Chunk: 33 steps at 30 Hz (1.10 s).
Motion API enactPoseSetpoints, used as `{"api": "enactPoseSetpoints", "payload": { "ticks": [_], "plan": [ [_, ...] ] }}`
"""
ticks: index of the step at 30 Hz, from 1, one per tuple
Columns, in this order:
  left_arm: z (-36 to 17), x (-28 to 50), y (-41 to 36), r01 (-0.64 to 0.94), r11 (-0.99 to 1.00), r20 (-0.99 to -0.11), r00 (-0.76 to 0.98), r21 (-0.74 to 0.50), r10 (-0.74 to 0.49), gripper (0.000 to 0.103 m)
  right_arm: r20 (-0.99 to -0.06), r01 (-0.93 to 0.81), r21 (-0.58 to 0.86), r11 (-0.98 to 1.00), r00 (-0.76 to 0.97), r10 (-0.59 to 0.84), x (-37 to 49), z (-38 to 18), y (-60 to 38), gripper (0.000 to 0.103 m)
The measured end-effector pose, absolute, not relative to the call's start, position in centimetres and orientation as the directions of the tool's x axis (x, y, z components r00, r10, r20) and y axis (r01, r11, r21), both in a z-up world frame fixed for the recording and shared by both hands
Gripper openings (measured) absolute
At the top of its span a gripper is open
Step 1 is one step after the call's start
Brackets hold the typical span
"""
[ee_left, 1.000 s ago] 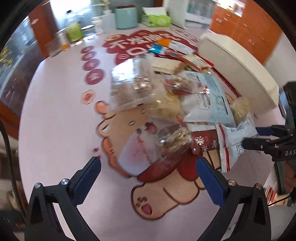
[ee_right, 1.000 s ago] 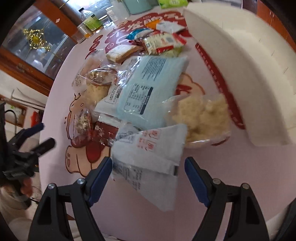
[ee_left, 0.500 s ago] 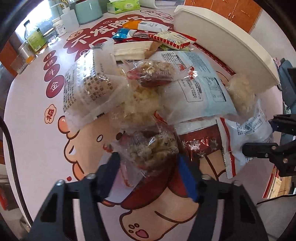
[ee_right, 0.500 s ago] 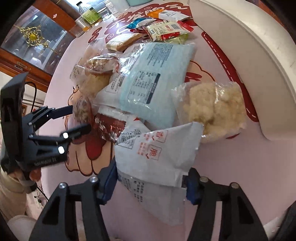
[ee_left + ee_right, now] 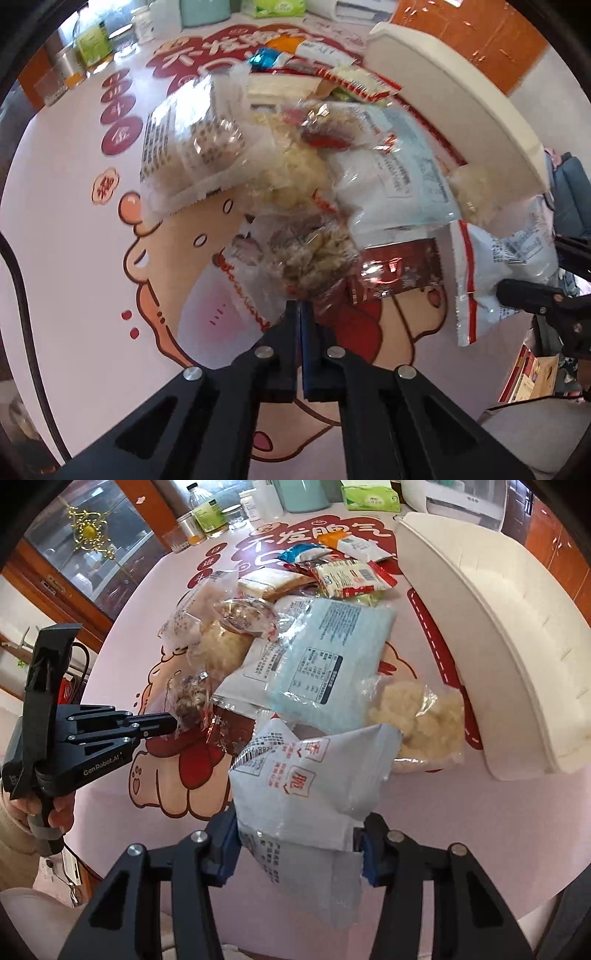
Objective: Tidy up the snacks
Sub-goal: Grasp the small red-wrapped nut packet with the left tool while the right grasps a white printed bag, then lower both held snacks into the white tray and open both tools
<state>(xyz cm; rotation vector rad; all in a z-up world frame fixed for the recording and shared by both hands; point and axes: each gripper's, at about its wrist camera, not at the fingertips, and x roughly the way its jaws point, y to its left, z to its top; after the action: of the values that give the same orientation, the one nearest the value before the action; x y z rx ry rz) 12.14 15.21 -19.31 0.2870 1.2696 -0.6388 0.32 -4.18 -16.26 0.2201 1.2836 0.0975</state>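
While the snacks lie heaped on the pink tabletop (image 5: 461, 830) with its red-and-tan cartoon print, both tongs are at work on the near side of the large pale-blue flat packet (image 5: 325, 664) in the middle of the pile. The left tongs (image 5: 300, 314) are pressed together on the edge of a clear crinkly bag of brown nutty clusters (image 5: 314, 258), which sits just left of the pale-blue packet and touches a dark red foil wrapper (image 5: 399, 273). The right tongs (image 5: 295, 843) are closing on a white-and-grey snack pouch with red characters (image 5: 306, 775); its blue pads press the pouch from both sides, and the pouch stands bent up in front of the pale-blue packet. Just right of that packet lies a clear bag of pale yellow puffed pieces (image 5: 417, 716), touching the long white plastic bin (image 5: 498, 646) beyond it. Behind the packet are smaller red and white wrappers (image 5: 351, 578). A hand (image 5: 55, 808) grips the left handle.
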Motion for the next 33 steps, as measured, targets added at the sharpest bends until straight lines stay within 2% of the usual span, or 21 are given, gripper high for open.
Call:
{"api": "enactPoseSetpoints", "payload": {
  "ticks": [2,4,6,12,16,17,19,21,28,33],
  "plan": [
    [-18.9,11.6,15.1,0.606,0.788,-0.943,0.187,-0.109,-0.274,0.023,-0.937,0.036,0.225,0.974,0.282,0.206,0.2,-16.0,-4.1,0.051],
    [-18.4,11.5,14.8,0.623,0.782,-0.938,0.247,-0.04,-0.244,0.065,-0.936,0.024,0.232,0.973,0.28,0.216,0.2,-15.8,-4.0,0.051],
    [-18.0,11.4,14.2,0.644,0.765,-0.925,0.301,0.017,-0.233,0.079,-0.936,0.016,0.235,0.972,0.273,0.222,0.1,-15.8,-3.8,0.051],
    [-18.9,12.0,12.0,0.746,0.657,-0.925,0.317,0.108,-0.208,0.079,-0.936,0.02,0.242,0.97,0.266,0.228,-0.3,-15.9,-4.2,0.051],
    [-20.6,12.8,11.0,0.788,0.607,-0.946,0.264,0.101,-0.186,0.078,-0.938,0.045,0.251,0.967,0.26,0.231,-0.5,-16.2,-4.8,0.051],
    [-21.0,12.9,10.9,0.793,0.602,-0.951,0.248,0.088,-0.187,0.074,-0.938,0.053,0.252,0.966,0.26,0.23,-0.6,-16.3,-5.0,0.051],
    [-21.3,13.5,10.7,0.797,0.604,-0.954,0.195,0.018,-0.229,0.051,-0.938,0.064,0.254,0.965,0.259,0.23,-0.8,-16.4,-5.2,0.051],
    [-21.2,14.0,10.8,0.78,0.625,-0.953,0.171,-0.023,-0.25,0.038,-0.939,0.077,0.256,0.963,0.255,0.229,-1.1,-16.5,-5.5,0.052],
    [-20.6,13.6,13.0,0.682,0.729,-0.962,0.152,-0.063,-0.225,0.037,-0.938,0.092,0.258,0.962,0.265,0.226,-1.4,-16.2,-6.1,0.051],
    [-17.7,10.6,14.3,0.614,0.782,-0.946,0.177,-0.109,-0.271,0.037,-0.935,0.032,0.223,0.974,0.288,0.205,-1.1,-14.7,-5.3,0.051]
  ]
}}
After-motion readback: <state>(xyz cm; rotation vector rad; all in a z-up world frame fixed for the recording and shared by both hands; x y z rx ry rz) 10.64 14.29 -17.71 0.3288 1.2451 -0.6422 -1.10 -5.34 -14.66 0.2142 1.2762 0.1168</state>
